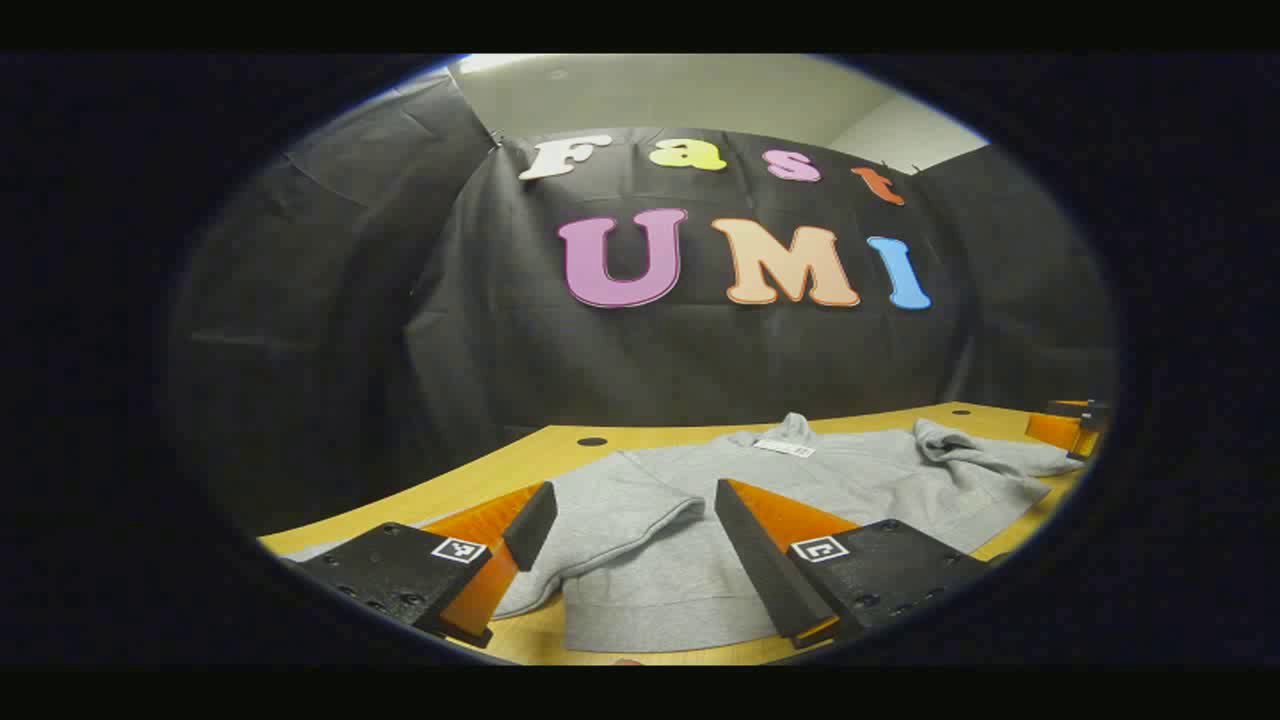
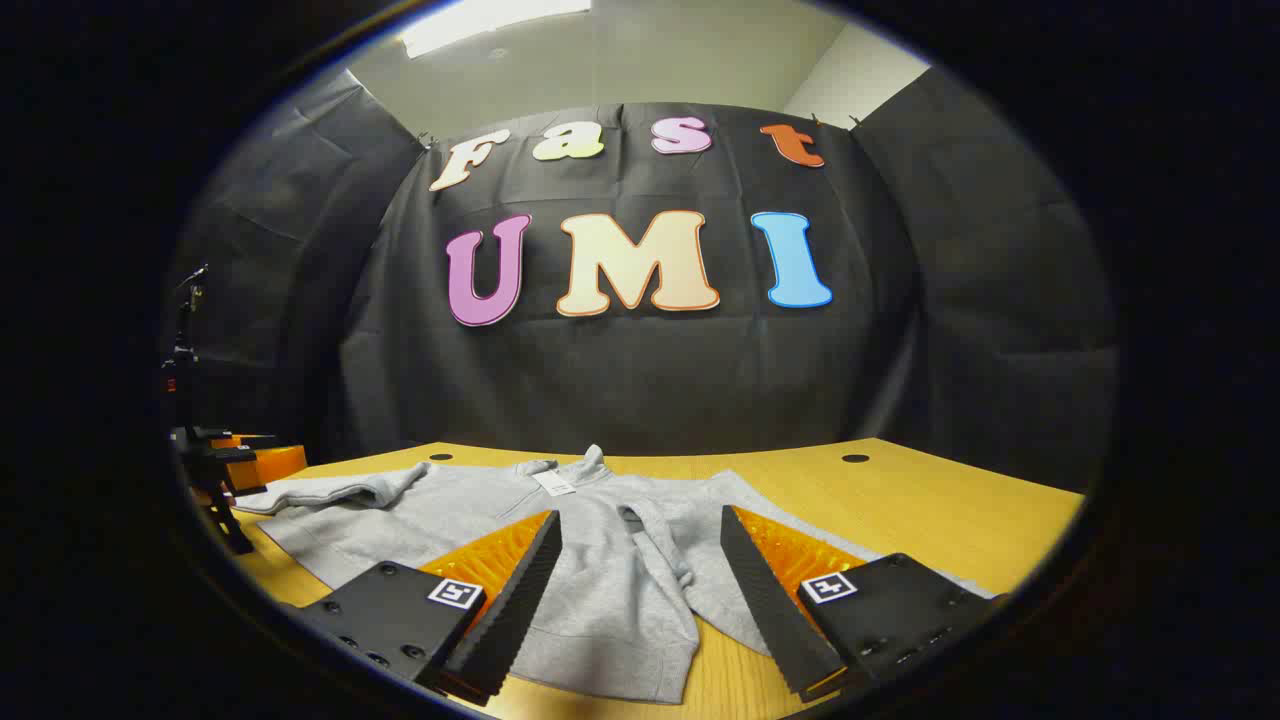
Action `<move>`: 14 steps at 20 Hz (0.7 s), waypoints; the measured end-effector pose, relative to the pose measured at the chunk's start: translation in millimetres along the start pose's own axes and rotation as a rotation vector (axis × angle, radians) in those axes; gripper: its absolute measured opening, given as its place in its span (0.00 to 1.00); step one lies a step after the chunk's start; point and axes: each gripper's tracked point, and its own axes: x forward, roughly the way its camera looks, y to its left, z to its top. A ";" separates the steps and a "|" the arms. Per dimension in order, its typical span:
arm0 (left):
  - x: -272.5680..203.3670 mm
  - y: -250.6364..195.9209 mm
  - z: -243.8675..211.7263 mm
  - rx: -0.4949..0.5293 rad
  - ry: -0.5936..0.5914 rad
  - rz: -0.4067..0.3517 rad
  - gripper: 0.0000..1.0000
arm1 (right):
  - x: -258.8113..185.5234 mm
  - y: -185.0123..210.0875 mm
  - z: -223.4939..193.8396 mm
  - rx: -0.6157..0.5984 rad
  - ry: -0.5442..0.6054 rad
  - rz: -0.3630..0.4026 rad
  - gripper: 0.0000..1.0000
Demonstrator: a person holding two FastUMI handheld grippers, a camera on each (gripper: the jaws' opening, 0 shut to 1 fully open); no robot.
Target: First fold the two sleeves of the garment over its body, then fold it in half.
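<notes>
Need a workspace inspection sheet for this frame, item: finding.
Surface: wooden table, round holes near its far edge.
Job's things: grey garment lies flat; sleeve on the right tongs' side lies across the body; other sleeve bunched up.
Clutter: nothing seen.
Grippers: left tongs open, low over the garment; right tongs open over the folded sleeve.
Cables: nothing seen.
Surroundings: black cloth wall.

From my left gripper view, the garment [image 1: 800, 490] runs off the lower edge, so I can't see its hem, and my own fingers [image 1: 760, 560] cover part of its body. Its small neck tag [image 1: 785, 448] is too tiny to read. The other gripper [image 1: 1070, 428] is cut off at the right rim.
</notes>
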 end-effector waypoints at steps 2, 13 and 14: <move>0.8 0.3 -0.3 0.001 0.001 -0.001 0.94 | 1.4 2.6 1.2 0.001 0.001 0.010 0.99; 1.6 -0.1 -0.6 0.000 -0.002 -0.004 0.94 | -1.2 2.2 1.2 0.000 0.003 0.013 0.99; 1.7 -1.1 -0.8 0.000 -0.003 -0.005 0.94 | -1.1 2.0 1.9 0.001 0.003 0.012 0.99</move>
